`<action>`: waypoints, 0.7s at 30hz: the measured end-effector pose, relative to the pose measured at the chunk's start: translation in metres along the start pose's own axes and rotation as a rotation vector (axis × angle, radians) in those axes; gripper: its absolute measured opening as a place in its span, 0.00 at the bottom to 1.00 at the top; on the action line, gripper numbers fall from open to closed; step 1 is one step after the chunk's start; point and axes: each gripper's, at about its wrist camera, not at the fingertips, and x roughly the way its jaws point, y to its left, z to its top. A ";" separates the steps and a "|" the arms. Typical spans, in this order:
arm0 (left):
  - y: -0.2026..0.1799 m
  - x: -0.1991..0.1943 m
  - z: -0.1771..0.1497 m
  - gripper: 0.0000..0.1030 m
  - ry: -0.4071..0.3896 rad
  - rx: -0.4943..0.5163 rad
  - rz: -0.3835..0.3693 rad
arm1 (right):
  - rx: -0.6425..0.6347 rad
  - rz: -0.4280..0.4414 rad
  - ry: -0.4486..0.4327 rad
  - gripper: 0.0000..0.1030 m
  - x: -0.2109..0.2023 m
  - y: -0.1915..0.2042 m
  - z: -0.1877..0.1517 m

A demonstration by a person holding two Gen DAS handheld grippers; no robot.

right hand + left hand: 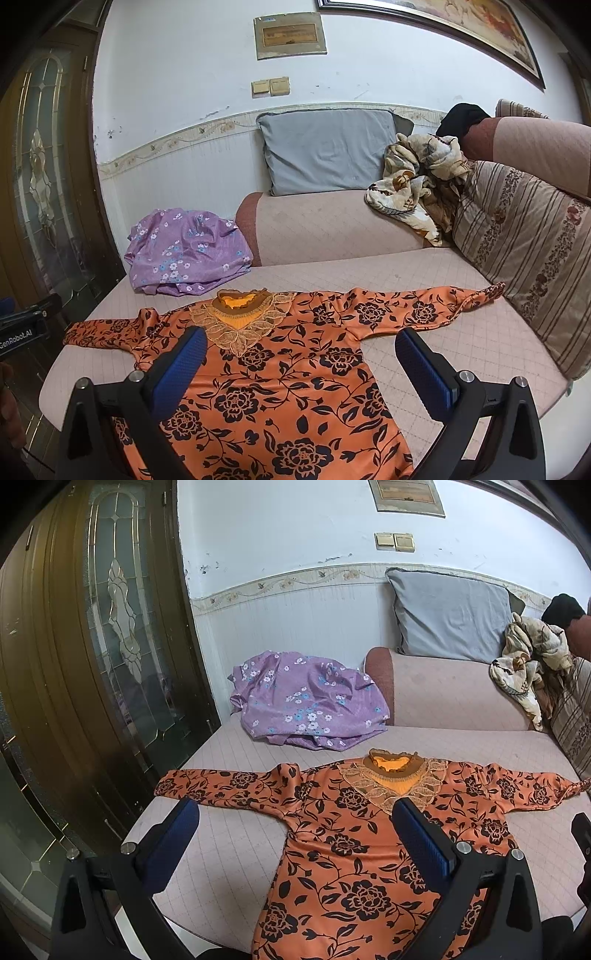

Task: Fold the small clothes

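An orange long-sleeved top with black flowers and a lace collar (354,834) (288,373) lies flat, face up, on the pink sofa seat (236,834) (436,343), both sleeves spread out sideways. My left gripper (295,808) hovers open above the top's left side, over its armpit and left sleeve. My right gripper (301,338) is open too, held above the top's right chest and shoulder. Neither holds any cloth. The hem of the top is cut off at the bottom edge of both views.
A crumpled purple floral garment (306,701) (184,254) lies behind the top by the sofa arm. A grey pillow (450,620) (328,151), a cream patterned cloth (417,184) and a striped cushion (524,251) sit at the back right. A glass-panelled door (110,627) stands left.
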 end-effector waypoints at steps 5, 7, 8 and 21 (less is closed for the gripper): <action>-0.001 0.000 0.000 1.00 -0.001 0.003 0.000 | 0.003 0.001 0.001 1.00 0.000 0.000 -0.001; -0.002 -0.001 0.000 1.00 -0.001 0.007 0.000 | 0.005 0.003 0.003 1.00 0.000 -0.001 -0.002; -0.001 -0.001 0.000 1.00 0.000 0.004 -0.001 | 0.007 0.005 0.003 1.00 0.000 -0.002 -0.002; -0.002 -0.014 -0.001 1.00 -0.003 0.017 0.029 | 0.035 0.032 0.014 1.00 -0.001 -0.006 -0.004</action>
